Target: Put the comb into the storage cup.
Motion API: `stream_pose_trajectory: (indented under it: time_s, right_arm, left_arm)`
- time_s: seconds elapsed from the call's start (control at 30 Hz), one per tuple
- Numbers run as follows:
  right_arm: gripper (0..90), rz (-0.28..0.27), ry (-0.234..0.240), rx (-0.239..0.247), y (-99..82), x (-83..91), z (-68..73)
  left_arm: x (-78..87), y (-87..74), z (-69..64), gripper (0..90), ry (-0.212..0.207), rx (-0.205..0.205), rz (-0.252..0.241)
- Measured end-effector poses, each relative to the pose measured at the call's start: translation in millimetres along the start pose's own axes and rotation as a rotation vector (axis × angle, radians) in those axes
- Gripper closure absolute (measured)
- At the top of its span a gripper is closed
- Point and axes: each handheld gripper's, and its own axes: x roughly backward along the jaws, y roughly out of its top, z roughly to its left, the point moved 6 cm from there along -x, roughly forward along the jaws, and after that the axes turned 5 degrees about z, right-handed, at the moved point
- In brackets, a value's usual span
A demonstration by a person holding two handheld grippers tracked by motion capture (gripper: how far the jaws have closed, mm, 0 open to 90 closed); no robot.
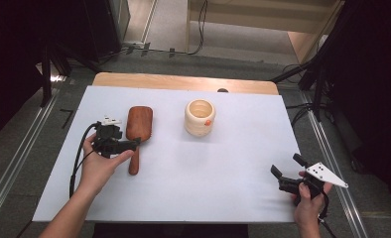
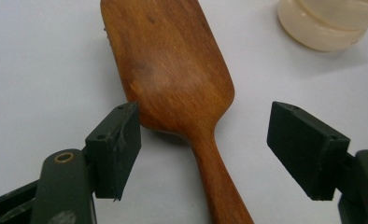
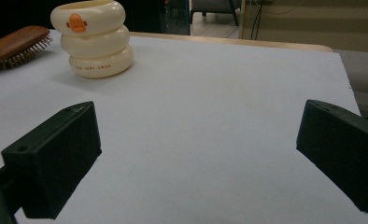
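Note:
A brown wooden hairbrush (image 1: 138,129) lies bristles down on the white table sheet (image 1: 223,163), handle pointing toward the person. My left gripper (image 1: 129,144) is at the neck of the brush (image 2: 173,79). In the left gripper view its jaws straddle the handle, open, and a gap shows on the right side; the left pad (image 2: 116,144) sits close by the head's edge. A cream ringed cup (image 1: 200,117) with an orange duck mark stands upright to the right of the brush. My right gripper (image 1: 287,165) rests open near the table's right front, nothing between its jaws.
The right gripper view (image 3: 196,154) looks across bare white sheet toward the cup (image 3: 92,39) and the brush (image 3: 16,44) at the far left. The cup's base (image 2: 327,23) appears in the left gripper view. The wooden table edge (image 1: 183,82) runs along the back.

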Motion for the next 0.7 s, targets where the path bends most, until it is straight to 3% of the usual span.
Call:
stream_pose_trajectory:
  time_s: [0.13, 0.3, 0.4, 0.53, 0.63, 0.7]
  right_arm:
    - [0.0, -0.001, -0.003, -0.002, 0.1, 0.0, -0.1]
    - [0.0, -0.003, -0.002, -0.003, 0.1, 0.4, -0.3]
    - [0.0, -0.003, -0.004, -0.003, 0.1, 0.3, -0.4]
    - [0.0, -0.003, -0.006, -0.005, 0.1, 0.3, -0.5]
    - [0.0, -0.003, -0.008, -0.004, 0.1, 0.3, -0.5]
    - [0.0, -0.003, -0.009, -0.005, 0.1, 0.4, -0.7]
  left_arm:
    - [-4.3, -1.9, 0.8, 29.6, 0.027, -0.006, 0.033]
    - [-9.3, -5.4, -2.7, 35.0, 0.021, -0.013, 0.068]
    - [-12.7, -7.9, -4.6, 37.9, 0.024, 0.001, 0.087]
    - [-17.1, -11.7, -8.4, 43.2, -0.002, 0.017, 0.113]
    - [-19.9, -13.1, -10.7, 47.5, -0.035, 0.07, 0.14]
    - [-21.4, -12.9, -10.6, 48.8, -0.025, 0.077, 0.146]
